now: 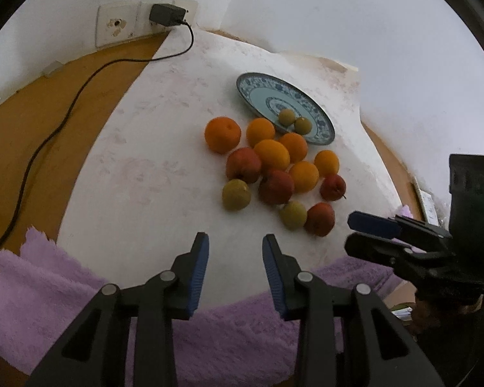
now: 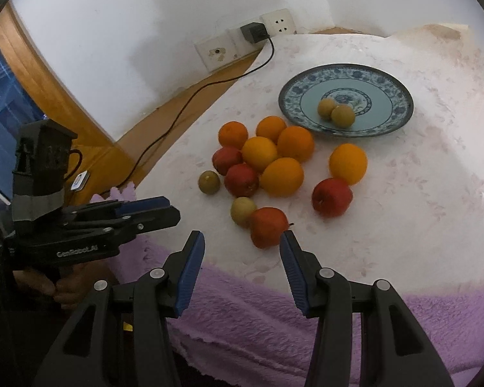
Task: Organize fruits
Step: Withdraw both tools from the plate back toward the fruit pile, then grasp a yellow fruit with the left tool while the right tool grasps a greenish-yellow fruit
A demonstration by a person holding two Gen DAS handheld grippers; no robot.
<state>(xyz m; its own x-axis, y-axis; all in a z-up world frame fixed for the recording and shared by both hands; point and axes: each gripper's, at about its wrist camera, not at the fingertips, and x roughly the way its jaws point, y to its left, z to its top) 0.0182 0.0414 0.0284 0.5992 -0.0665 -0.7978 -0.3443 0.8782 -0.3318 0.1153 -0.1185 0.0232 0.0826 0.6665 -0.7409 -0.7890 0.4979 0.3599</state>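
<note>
6 oranges [image 2: 281,176], 4 red apples [image 2: 332,197], 4 small green-yellow fruits [image 2: 243,211]: 2 of them on the plate [image 2: 387,125], 2 on the white cloth near the pile. 1 plate. 2 grippers: left gripper [image 1: 235,242], right gripper [image 2: 242,240].

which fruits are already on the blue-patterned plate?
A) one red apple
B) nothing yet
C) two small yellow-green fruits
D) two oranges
C: two small yellow-green fruits sit side by side near the middle of the plate, while every orange and red apple lies on the white cloth in front of it.
</note>
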